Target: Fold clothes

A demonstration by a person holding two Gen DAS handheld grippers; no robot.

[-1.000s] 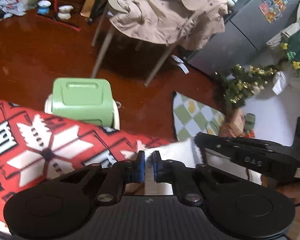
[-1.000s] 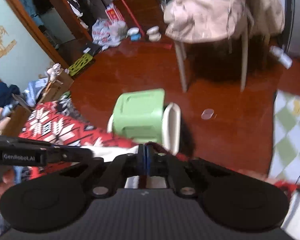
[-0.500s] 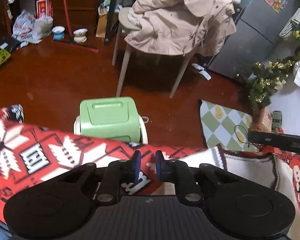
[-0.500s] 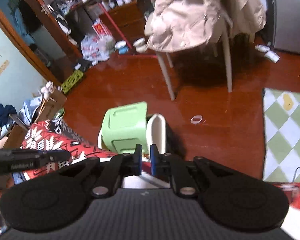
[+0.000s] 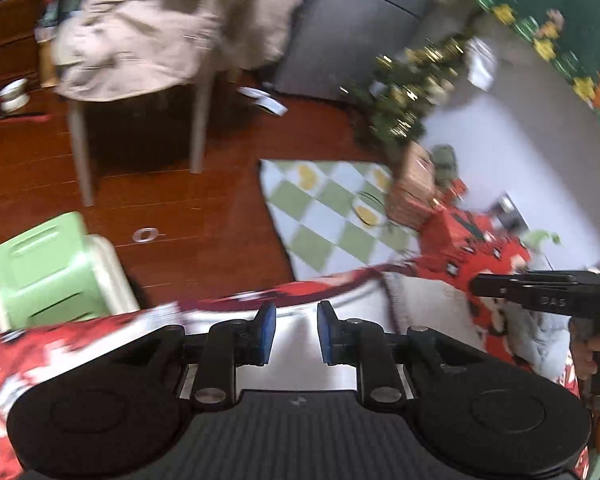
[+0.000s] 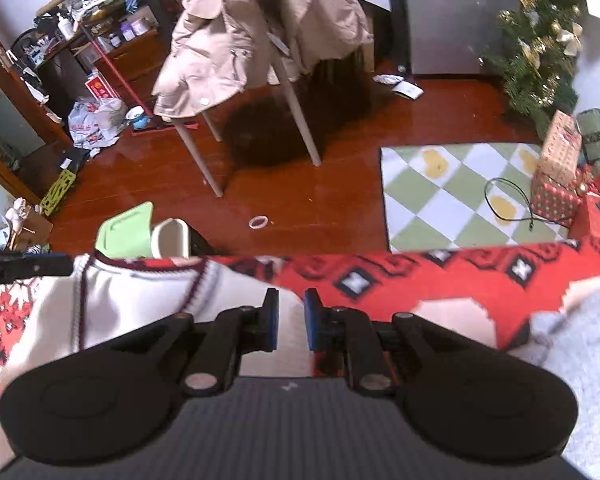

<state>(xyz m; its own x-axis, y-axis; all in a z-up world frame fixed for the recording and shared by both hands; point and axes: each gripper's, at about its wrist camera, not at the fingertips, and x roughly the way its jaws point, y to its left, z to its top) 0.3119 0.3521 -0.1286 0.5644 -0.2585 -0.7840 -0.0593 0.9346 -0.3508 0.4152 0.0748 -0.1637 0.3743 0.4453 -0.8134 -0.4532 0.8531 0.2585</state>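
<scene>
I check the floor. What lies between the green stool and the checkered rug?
In the right wrist view, bare wooden floor with one small ring lies between green stool and checkered rug.

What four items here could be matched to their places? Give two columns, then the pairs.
1 coat
2 stool
3 rug
4 sweater

A on the floor beside the tree
B draped over the chair
C on the red blanket
D on the floor just beyond the blanket's edge, left

Pairs: 1-B, 2-D, 3-A, 4-C
</scene>
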